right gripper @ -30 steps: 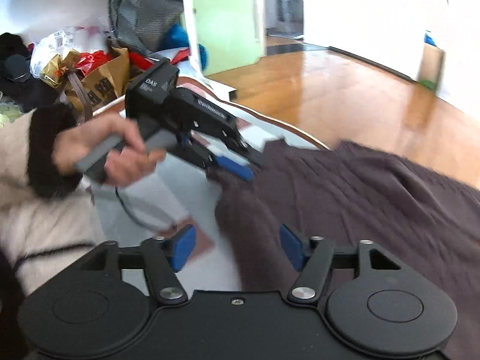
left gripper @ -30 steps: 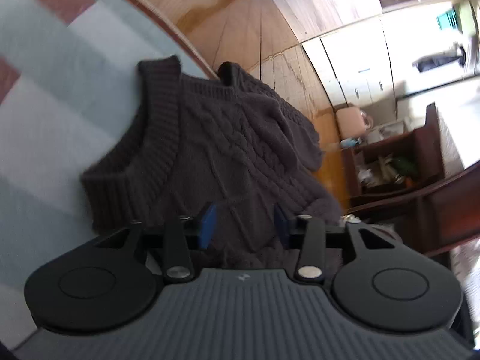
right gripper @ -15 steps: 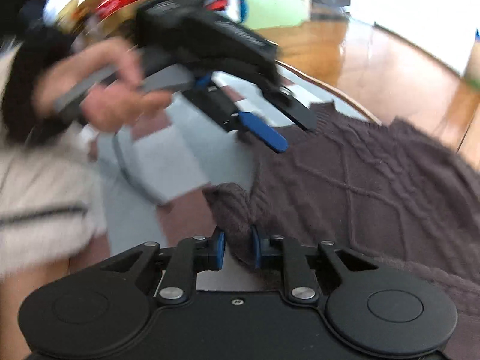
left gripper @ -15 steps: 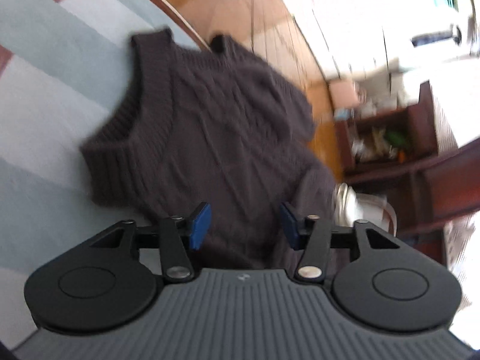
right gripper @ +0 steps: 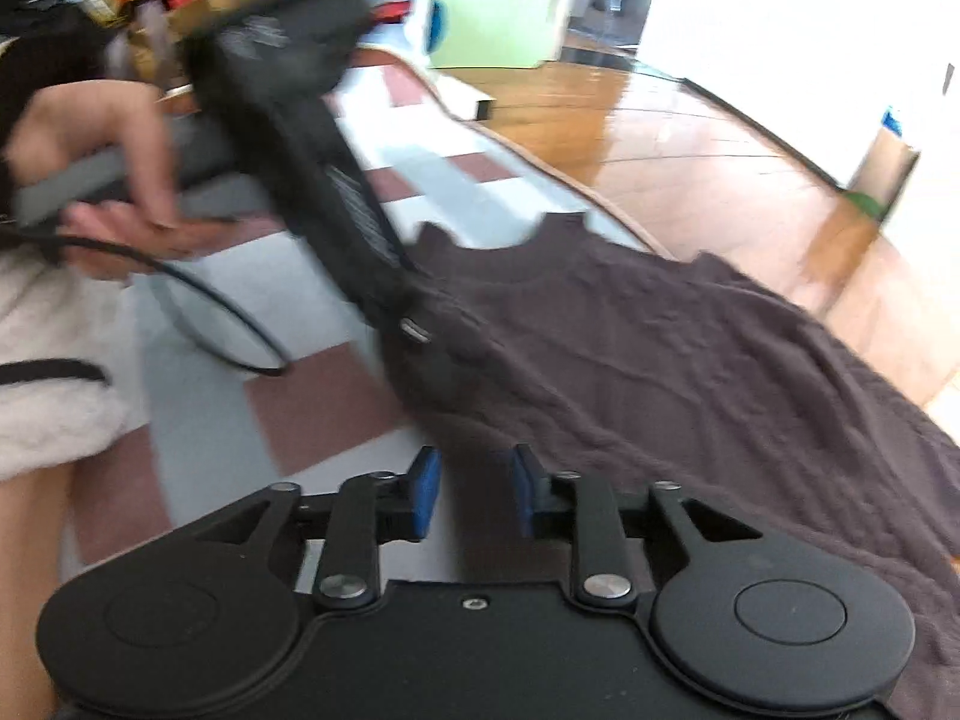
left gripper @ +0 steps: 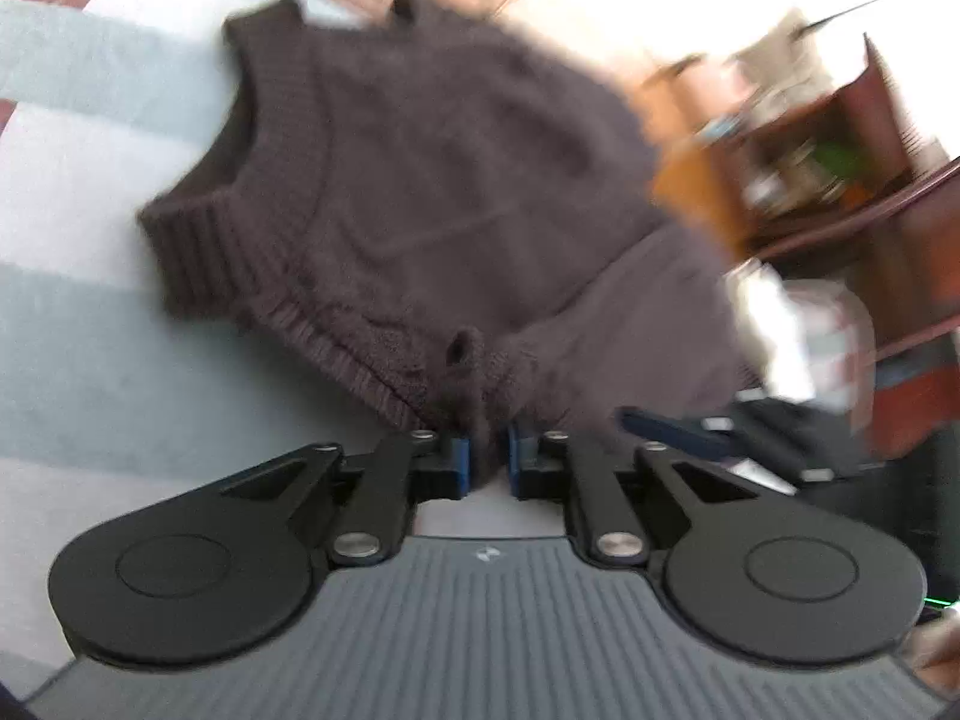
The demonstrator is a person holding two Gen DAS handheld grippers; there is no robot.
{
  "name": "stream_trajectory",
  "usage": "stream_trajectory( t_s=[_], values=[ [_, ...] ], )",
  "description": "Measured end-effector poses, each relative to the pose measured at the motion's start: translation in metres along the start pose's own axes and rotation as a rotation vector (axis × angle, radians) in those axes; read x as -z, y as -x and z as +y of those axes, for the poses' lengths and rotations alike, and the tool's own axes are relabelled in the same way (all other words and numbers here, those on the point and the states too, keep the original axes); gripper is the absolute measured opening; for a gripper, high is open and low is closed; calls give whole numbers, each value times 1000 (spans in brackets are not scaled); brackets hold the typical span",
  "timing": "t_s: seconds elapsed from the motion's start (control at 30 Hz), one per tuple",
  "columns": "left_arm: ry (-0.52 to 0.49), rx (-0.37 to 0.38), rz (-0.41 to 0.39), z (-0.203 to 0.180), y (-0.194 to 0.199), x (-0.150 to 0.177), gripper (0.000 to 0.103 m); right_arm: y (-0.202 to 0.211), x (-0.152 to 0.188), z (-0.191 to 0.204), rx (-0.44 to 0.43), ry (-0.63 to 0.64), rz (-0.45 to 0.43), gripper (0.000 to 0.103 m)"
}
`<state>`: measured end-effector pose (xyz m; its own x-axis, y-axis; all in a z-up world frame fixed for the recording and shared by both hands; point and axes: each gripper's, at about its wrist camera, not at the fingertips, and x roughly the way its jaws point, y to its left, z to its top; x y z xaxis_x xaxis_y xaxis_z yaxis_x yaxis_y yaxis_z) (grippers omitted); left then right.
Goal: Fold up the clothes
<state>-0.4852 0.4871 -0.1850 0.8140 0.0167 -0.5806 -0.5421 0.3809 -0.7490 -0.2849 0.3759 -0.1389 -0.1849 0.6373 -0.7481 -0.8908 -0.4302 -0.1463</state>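
A dark brown cable-knit sweater (left gripper: 432, 180) lies on a checked pale-blue, white and maroon rug (left gripper: 78, 324), wooden floor (right gripper: 690, 150) beyond, a cluttered shelf (left gripper: 810, 150) nearby. No writing is legible. The left gripper (left gripper: 486, 456), spread a second ago, is closing, pinching the sweater's ribbed edge. The right gripper (right gripper: 474, 498) is opening, sweater between its jaws but unpressed.

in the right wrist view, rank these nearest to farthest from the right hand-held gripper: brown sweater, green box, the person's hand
From the right hand-held gripper:
1. brown sweater, directly ahead, its edge between the opening jaws
2. person's hand, upper left, holding the other gripper
3. green box, top centre, on the floor beyond the rug
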Motion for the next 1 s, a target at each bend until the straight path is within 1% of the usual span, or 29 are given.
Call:
stream_trajectory(
  t_s=[0.03,0.07,0.1,0.13,0.17,0.2,0.23,0.27,0.3,0.33,0.37,0.4,0.43,0.47,0.53,0.57,0.6,0.63,0.7,0.73,0.8,0.83,0.9,1.0],
  values=[
    [15,39,-31,1,6,-1,10,0,1,-5,20,-17,4,37],
    [33,43,-59,1,8,-3,10,-1,2,-10,40,-39,12,39],
    [51,-1,-82,2,7,-5,10,-3,4,-14,61,-64,23,46],
    [49,-96,-99,2,6,-5,10,-3,7,-20,79,-90,31,49],
    [21,-224,-112,1,4,-5,9,-3,9,-27,93,-120,37,49],
    [-18,-345,-125,-2,3,-5,10,-2,12,-33,108,-154,43,49],
    [-61,-431,-139,-6,5,-6,11,-1,16,-40,124,-192,48,49],
    [-96,-446,-155,-10,9,-7,13,3,20,-48,143,-251,50,49],
    [-115,-422,-179,-13,14,-8,15,9,25,-59,163,-335,49,49],
    [-117,-375,-210,-16,20,-8,18,15,33,-70,172,-426,43,49],
    [-121,-317,-237,-18,27,-7,27,19,45,-84,169,-525,32,49],
    [-128,-263,-258,-21,31,-5,32,24,56,-97,165,-619,26,49],
    [-149,-226,-260,-25,31,-4,41,29,70,-111,168,-705,30,49],
    [-177,-208,-252,-30,27,-3,44,34,84,-122,187,-771,38,49],
    [-217,-203,-210,-38,15,-1,44,44,108,-138,241,-868,46,49],
    [-216,-208,-186,-38,9,0,44,51,118,-146,258,-920,38,49],
    [-212,-213,-160,-39,3,0,44,57,126,-152,255,-976,19,50],
    [-199,-217,-134,-39,-3,1,40,64,134,-157,227,-1045,-14,50],
    [-176,-224,-86,-45,-12,4,39,76,145,-165,139,-1179,-95,50],
    [-190,-230,-67,-52,-17,6,39,77,145,-167,114,-1189,-109,50],
    [-238,-250,-30,-64,-32,1,39,74,139,-170,111,-1143,-91,50],
    [-257,-265,-11,-70,-38,-6,39,73,136,-172,109,-1119,-82,50],
    [-288,-277,13,-79,-48,-30,42,69,129,-178,102,-1072,-61,50],
    [-352,-305,29,-95,-61,-80,45,67,110,-207,89,-998,-21,50]
  ],
)
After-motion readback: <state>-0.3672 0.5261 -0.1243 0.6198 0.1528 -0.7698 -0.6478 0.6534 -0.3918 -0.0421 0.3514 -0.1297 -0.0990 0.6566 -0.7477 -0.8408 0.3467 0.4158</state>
